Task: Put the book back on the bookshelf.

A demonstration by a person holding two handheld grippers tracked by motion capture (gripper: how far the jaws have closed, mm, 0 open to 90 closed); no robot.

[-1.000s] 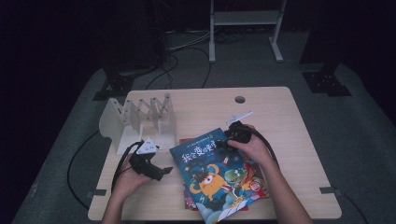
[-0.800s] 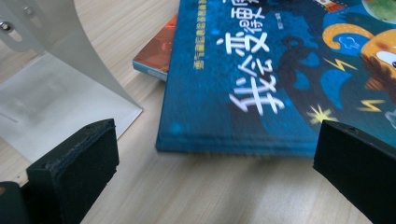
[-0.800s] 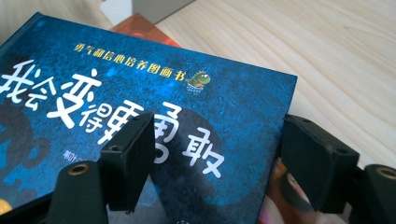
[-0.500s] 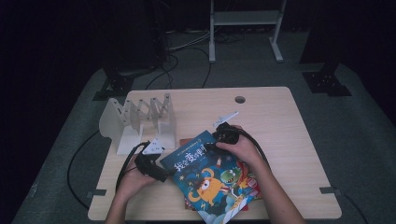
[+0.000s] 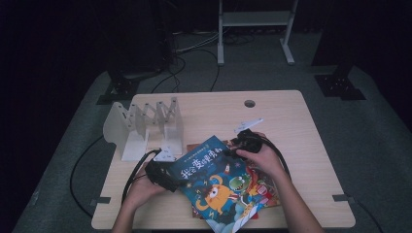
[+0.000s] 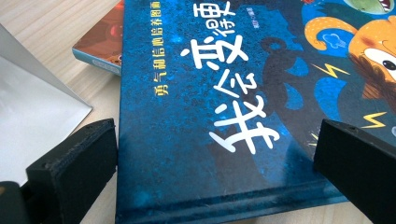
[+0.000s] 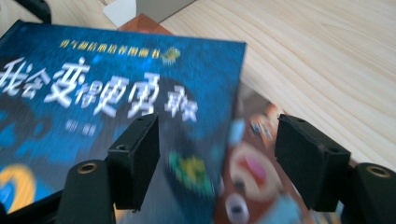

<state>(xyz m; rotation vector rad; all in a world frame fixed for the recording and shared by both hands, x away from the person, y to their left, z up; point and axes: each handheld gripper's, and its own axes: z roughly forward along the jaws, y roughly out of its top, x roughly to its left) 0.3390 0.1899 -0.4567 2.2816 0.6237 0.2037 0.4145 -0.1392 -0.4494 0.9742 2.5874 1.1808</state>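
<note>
- Dark flooring is surrounding your wooden table.
- Your left hand-held gripper is gaping beside the blue book's spine edge.
- Your right hand-held gripper, jaws just narrowing yet apart, is straddling its far corner without pressing.

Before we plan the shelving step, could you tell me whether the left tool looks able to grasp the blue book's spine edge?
Probably yes: the left tool is open, its jaws straddling the blue book at its spine edge, nothing between.
</note>
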